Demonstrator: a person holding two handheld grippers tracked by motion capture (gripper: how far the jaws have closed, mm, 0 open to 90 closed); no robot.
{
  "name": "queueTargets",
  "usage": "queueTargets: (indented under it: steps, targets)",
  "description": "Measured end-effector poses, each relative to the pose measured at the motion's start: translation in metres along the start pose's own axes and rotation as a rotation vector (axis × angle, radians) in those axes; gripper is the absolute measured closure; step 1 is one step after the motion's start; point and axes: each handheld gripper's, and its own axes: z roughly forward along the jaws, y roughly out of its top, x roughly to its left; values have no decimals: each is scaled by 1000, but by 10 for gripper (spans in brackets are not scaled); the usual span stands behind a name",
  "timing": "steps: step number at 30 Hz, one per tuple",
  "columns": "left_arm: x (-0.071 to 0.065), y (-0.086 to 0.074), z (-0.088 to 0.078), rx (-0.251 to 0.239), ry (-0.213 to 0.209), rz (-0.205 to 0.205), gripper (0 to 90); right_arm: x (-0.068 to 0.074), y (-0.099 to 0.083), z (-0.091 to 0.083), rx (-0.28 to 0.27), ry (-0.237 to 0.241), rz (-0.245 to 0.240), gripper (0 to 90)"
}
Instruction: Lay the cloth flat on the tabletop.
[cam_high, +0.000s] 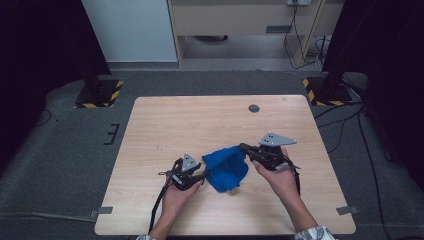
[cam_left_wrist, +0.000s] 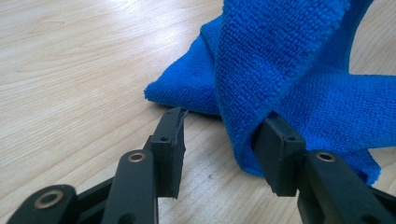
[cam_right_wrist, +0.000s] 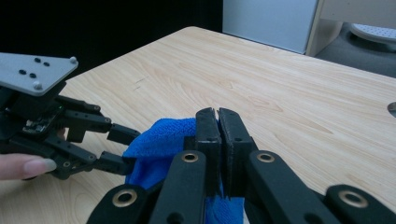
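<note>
Two hand-held tools work a blue cloth on a wooden tabletop.

The tabletop (cam_high: 165, 120) is pale wood, with a small dark round disc (cam_high: 254, 108) near its far edge. The blue cloth (cam_high: 227, 167) lies bunched near the tabletop's middle, between the two hands, with one fold lifted off the wood toward the right tool. The right tool (cam_high: 243, 147) is clenched on that raised fold, its jaws pressed together with blue terry pinched between them in the right gripper view (cam_right_wrist: 217, 122). The left tool (cam_high: 206, 173) sits at the cloth's near-left corner; its jaws stand apart, released, with the fold draped against one jaw and the other jaw clear of the fabric (cam_left_wrist: 224, 135).
</note>
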Motion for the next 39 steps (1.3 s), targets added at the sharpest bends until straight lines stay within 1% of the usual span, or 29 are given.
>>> queueTargets:
  steps: [3,5,7,10,13,14,17,18,19,20,21,22,23,24,25,26,27,28,29,30,31,32,33,34,35,36,37,38,39]
  targets:
    - [-2,0,0,10,-2,-7,540,0,-3,2,10,-5,2,877]
    - [-5,0,1,18,-6,6,540,0,-6,5,25,-12,-1,877]
    - [-5,0,1,20,-5,6,541,0,-7,5,26,-12,4,877]
    - [-3,-1,3,29,-1,4,543,-1,-5,2,19,-27,-2,876]
    - [-1,-2,4,31,5,3,547,0,-3,0,7,-32,-5,876]
    - [0,-2,4,28,-3,-6,550,0,-1,-2,2,-29,-5,876]
    - [0,-2,6,25,-6,-5,563,1,1,-3,-6,-30,-5,877]
    - [-1,-3,9,44,-2,18,573,1,1,-3,-8,-32,-5,876]
    - [-1,-3,9,44,-2,18,588,0,1,-4,-7,-33,-5,876]
    - [0,-4,10,44,-18,16,642,0,1,-4,-7,-32,-6,876]
    - [0,-4,10,44,-18,16,706,0,1,-4,-7,-32,-6,876]
    - [1,-2,10,27,-35,5,770,0,1,-5,-7,-31,-4,877]
    - [1,-2,10,27,-35,5,806,0,1,-5,-7,-31,-4,877]
    - [2,-1,9,17,-53,-10,806,-1,1,-5,-7,-30,-4,876]
    - [2,1,7,13,-58,-2,875,-1,0,-5,0,-28,-6,876]
    - [1,4,4,8,-55,8,878,-1,0,-5,1,-28,-8,876]
    - [1,4,4,8,-55,8,880,-1,-1,-6,4,-27,-10,876]
    - [1,10,-4,-11,-42,25,881,0,0,-7,5,-25,-8,876]
    - [2,16,-12,-27,-29,32,881,0,0,-8,4,-26,-14,876]
    - [2,21,-19,-42,-26,34,881,1,1,-10,2,-26,-14,876]
    - [2,21,-19,-42,-26,34,881,1,1,-10,2,-26,-14,876]
    - [3,27,-28,-56,-23,41,881,3,4,-17,-10,-34,-17,876]
    - [4,31,-33,-71,-23,35,881,3,4,-17,-10,-34,-17,876]
    - [5,40,-48,-100,-34,21,881,8,9,-24,-31,-32,-13,876]
    - [5,40,-48,-100,-34,21,881,8,9,-24,-31,-32,-13,876]
    - [6,45,-56,-112,-25,26,881,17,17,-33,-37,-35,-41,875]
    - [6,48,-61,-118,-23,31,881,17,17,-33,-37,-35,-41,875]
    - [8,58,-71,-131,-8,45,881,24,23,-38,-43,-36,-66,875]
    - [8,58,-71,-131,-8,45,881,24,23,-38,-43,-36,-66,875]
